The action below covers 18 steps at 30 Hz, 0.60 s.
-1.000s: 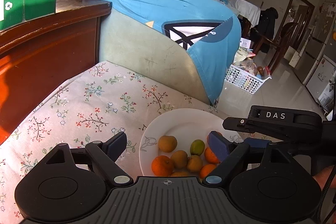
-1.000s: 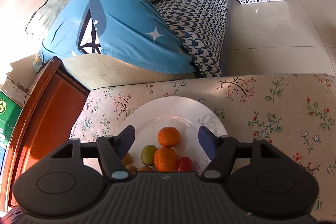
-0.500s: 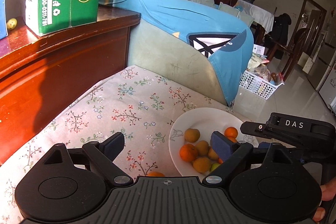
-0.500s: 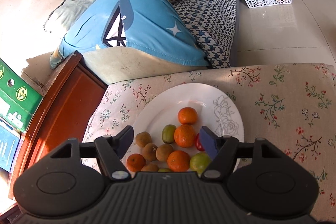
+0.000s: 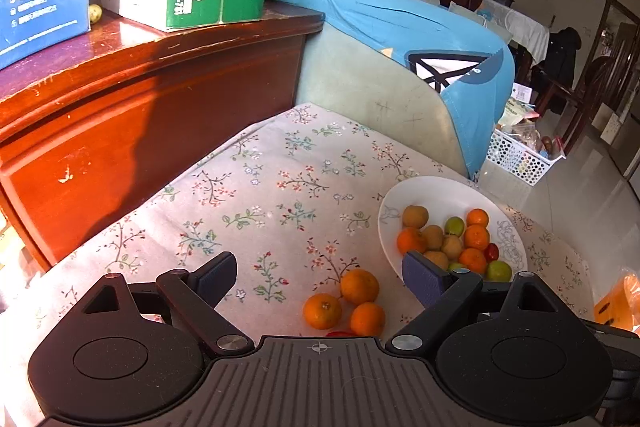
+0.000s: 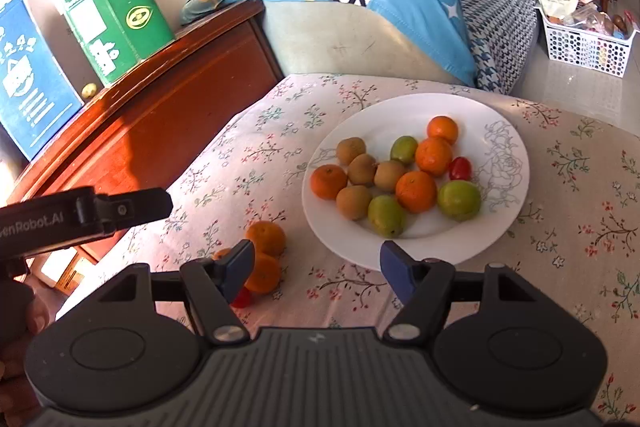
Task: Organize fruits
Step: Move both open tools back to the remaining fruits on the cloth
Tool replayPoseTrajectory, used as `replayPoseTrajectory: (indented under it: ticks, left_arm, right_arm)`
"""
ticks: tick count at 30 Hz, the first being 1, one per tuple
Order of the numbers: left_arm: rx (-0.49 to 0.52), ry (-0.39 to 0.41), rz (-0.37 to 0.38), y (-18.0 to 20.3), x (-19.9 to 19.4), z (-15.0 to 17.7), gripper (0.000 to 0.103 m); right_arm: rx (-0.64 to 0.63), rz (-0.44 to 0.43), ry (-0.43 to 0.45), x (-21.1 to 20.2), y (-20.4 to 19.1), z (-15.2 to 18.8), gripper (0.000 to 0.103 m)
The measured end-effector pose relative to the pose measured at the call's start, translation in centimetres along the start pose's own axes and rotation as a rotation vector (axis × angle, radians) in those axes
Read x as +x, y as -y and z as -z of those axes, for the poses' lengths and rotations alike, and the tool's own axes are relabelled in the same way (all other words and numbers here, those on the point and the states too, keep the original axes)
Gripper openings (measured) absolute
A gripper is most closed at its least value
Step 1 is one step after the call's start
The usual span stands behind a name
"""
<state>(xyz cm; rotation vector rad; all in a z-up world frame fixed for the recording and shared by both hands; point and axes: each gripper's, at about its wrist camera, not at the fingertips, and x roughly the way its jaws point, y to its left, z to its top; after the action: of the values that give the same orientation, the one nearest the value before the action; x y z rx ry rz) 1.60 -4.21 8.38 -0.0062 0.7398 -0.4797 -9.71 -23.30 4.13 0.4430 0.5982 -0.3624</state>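
While both jaws stood wide and empty, the left gripper (image 5: pixel 318 277) hovered over three loose tangerines (image 5: pixel 360 285) on the floral cloth (image 5: pixel 256 187); beyond the right gripper (image 6: pixel 316 267) lay the fruit-filled white plate (image 6: pixel 496 131).

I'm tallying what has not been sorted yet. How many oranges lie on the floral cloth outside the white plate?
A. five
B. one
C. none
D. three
D: the left wrist view shows three oranges clustered on the floral cloth beside the white plate, with a small red fruit next to them in the right wrist view.
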Motion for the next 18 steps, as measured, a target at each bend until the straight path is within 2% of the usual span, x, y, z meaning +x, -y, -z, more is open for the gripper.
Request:
replayPoseTrajectory:
  ticks: [7, 14, 18]
  left_arm:
    - [-0.073, 0.007, -0.071, -3.5, -0.5, 0.3, 0.091]
    - [-0.147, -0.002, -0.113, -5.1, 0.0, 0.6, 0.091]
    - [-0.165, -0.005, -0.121, -5.3, 0.3, 0.6, 0.091]
  right_arm:
    - [-0.102, -0.058, -0.032, 0.2, -2.5, 2.5, 0.068]
    - [-0.162, -0.084, -0.058, 1.9, -3.9, 3.7, 0.049]
    - [-0.141, -0.067, -0.049, 3.0, -3.6, 3.4, 0.046]
